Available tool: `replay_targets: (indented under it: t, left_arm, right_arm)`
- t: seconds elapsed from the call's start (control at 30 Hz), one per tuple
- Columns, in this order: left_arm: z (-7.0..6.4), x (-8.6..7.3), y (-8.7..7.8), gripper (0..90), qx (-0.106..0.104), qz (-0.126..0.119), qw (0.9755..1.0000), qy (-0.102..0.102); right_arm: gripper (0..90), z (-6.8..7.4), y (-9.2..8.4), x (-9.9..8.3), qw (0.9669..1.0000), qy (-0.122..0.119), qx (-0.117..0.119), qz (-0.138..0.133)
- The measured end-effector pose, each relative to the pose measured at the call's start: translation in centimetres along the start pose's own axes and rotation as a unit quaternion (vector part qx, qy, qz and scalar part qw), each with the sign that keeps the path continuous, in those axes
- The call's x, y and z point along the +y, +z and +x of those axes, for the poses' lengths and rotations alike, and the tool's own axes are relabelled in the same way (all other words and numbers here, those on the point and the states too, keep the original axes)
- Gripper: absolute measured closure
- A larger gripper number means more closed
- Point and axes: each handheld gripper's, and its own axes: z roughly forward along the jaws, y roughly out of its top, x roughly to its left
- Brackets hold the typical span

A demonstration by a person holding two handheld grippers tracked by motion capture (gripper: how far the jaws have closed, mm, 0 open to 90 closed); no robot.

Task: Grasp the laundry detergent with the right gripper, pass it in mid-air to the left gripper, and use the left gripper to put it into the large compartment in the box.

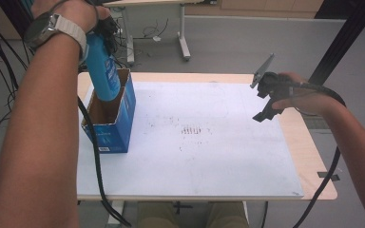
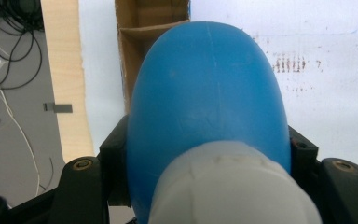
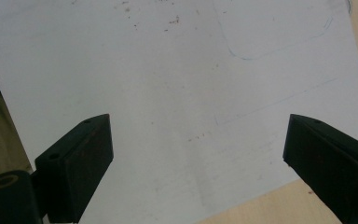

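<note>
Left gripper [image 2: 205,154]: 2 black jaws clamped on a smooth blue bottle [image 1: 102,69] with a white ribbed cap [image 2: 233,186], one jaw on each side just below the cap. Bottle upright, its lower end inside an open blue cardboard box [image 1: 110,118] at the table's left. Right gripper [image 3: 198,154]: jaws spread wide, nothing between them, held above the scuffed white sheet [image 1: 209,156] on the pale wooden table [image 1: 309,152].
</note>
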Motion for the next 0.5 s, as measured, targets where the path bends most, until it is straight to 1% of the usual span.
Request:
replay_targets:
  t: [0.17,0.23,0.27,0.33,0.4,0.47,0.5]
  left_arm:
    - [0.4,0.3,0.5,37.7,0.001,0.007,1.0000,0.000]
    - [0.6,0.4,0.7,37.7,0.003,0.003,1.0000,-0.002]
    - [0.6,0.5,0.8,37.7,0.005,0.006,1.0000,-0.002]
    - [0.7,0.6,0.9,37.7,0.009,-0.003,1.0000,-0.002]
    - [0.8,0.7,1.1,37.7,0.012,0.005,0.9999,-0.003]
    - [1.0,0.9,1.3,37.7,0.012,0.000,0.9999,-0.003]
    - [1.0,1.0,1.5,37.8,0.013,0.005,0.9999,-0.002]
  right_arm:
    - [8.2,-0.1,0.1,0.0,1.0000,0.002,0.000,0.000]
    - [8.2,-0.1,0.2,0.0,1.0000,0.001,0.000,0.003]
    - [8.2,-0.1,0.2,0.0,1.0000,0.001,0.001,0.003]
    - [8.2,-0.1,0.4,0.0,1.0000,0.002,0.002,0.003]
    - [8.2,-0.1,0.5,0.0,1.0000,0.004,0.003,0.003]
    - [8.2,-0.2,0.6,-0.1,1.0000,0.005,0.003,0.003]
    - [8.2,-0.2,0.7,-0.1,1.0000,0.006,0.003,0.004]
